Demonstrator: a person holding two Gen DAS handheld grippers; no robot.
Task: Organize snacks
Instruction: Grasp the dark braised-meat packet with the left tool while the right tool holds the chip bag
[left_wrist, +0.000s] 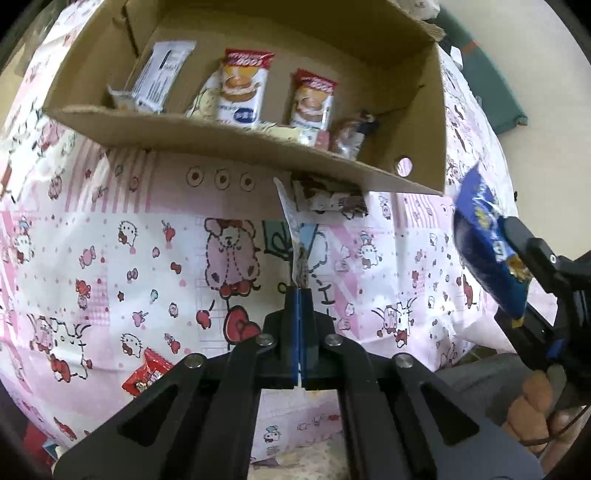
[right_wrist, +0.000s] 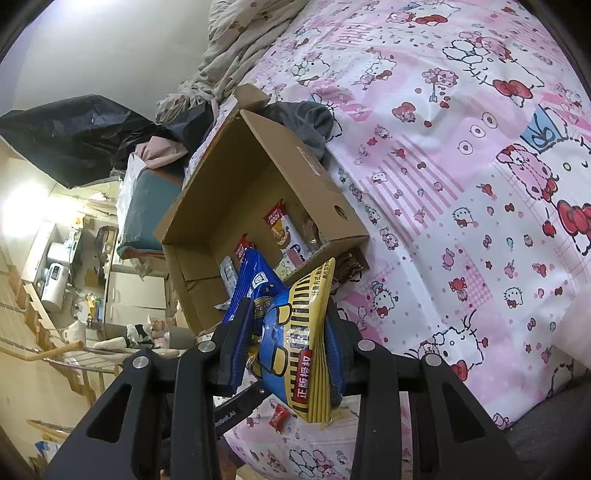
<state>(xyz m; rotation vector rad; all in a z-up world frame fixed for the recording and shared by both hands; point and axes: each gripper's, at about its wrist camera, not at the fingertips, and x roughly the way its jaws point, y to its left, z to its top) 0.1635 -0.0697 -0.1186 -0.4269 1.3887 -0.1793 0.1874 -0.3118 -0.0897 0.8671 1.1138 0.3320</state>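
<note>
My left gripper (left_wrist: 300, 293) is shut on the lower edge of a thin pale snack packet (left_wrist: 291, 221), which stands edge-on above the pink cartoon bedsheet (left_wrist: 110, 240). Just beyond it lies an open cardboard box (left_wrist: 229, 136) with several snack packets (left_wrist: 240, 88) inside. A brown-and-white packet (left_wrist: 332, 199) lies on the sheet under the box's near flap. At the right edge, the right gripper (left_wrist: 517, 273) holds a blue bag (left_wrist: 484, 251). In the right wrist view, my right gripper (right_wrist: 288, 325) is shut on this blue-and-yellow snack bag (right_wrist: 299, 332), in front of the box (right_wrist: 258, 192).
A small red candy wrapper (left_wrist: 147, 376) lies on the sheet near the left gripper and also shows below the bag (right_wrist: 279, 415). Grey cloth (right_wrist: 306, 122) and crumpled bedding (right_wrist: 236, 48) lie behind the box. Left of the bed are black bags (right_wrist: 74, 136) and cluttered furniture.
</note>
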